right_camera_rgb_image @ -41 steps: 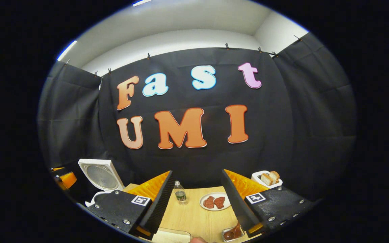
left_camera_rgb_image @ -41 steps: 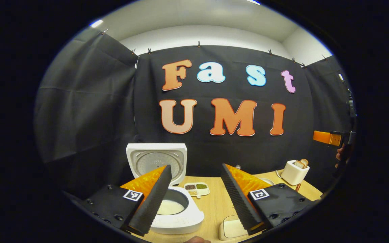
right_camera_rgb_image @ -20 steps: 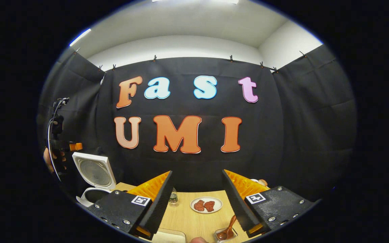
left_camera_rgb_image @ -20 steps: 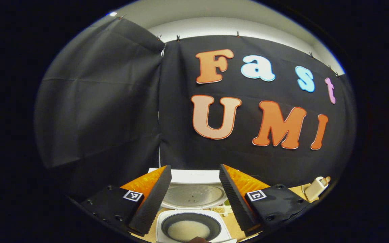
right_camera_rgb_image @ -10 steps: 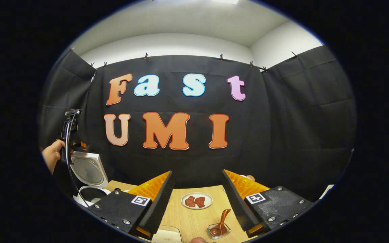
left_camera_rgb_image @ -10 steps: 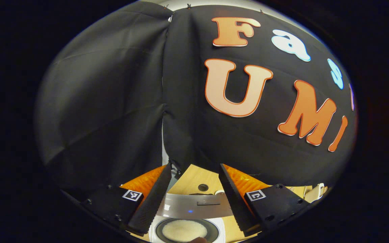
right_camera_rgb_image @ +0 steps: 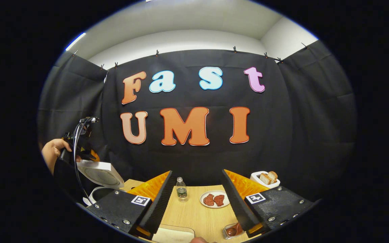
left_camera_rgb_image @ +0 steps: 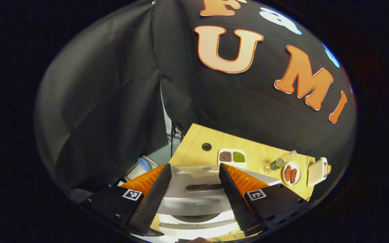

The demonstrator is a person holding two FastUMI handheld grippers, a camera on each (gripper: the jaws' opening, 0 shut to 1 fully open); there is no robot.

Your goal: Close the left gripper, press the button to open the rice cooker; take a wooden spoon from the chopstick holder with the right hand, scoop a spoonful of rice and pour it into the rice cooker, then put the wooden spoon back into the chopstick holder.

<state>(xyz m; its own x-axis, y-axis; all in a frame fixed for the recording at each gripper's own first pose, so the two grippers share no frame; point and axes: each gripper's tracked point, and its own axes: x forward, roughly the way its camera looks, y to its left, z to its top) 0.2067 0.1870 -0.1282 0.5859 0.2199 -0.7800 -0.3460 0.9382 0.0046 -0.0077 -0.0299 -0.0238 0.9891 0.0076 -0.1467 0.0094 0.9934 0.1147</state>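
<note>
The white rice cooker (left_camera_rgb_image: pixel 198 224) sits under my left gripper (left_camera_rgb_image: pixel 193 166), which is open and looks down on it. The cooker's grey lid (left_camera_rgb_image: pixel 194 194) hangs half lowered over the pot, between and below the fingers. In the right gripper view the lid (right_camera_rgb_image: pixel 100 173) tilts forward, with a hand (right_camera_rgb_image: pixel 51 150) holding the left gripper (right_camera_rgb_image: pixel 79 153) against its upper edge. My right gripper (right_camera_rgb_image: pixel 197 172) is open and holds nothing. A small holder (right_camera_rgb_image: pixel 230 232) with the wooden spoon sits by its right finger, partly hidden.
On the wooden table (left_camera_rgb_image: pixel 194 140) stand a divided dish of beans (left_camera_rgb_image: pixel 231 157), a small bottle (right_camera_rgb_image: pixel 181 189), a plate of meat (right_camera_rgb_image: pixel 214 199) and a white toaster with bread (right_camera_rgb_image: pixel 265 179). A pale tray (right_camera_rgb_image: pixel 176 234) lies at the near edge.
The left gripper has gone up over the cooker and tipped downward. The lid has swung from upright to half lowered. The right gripper has shifted only slightly.
</note>
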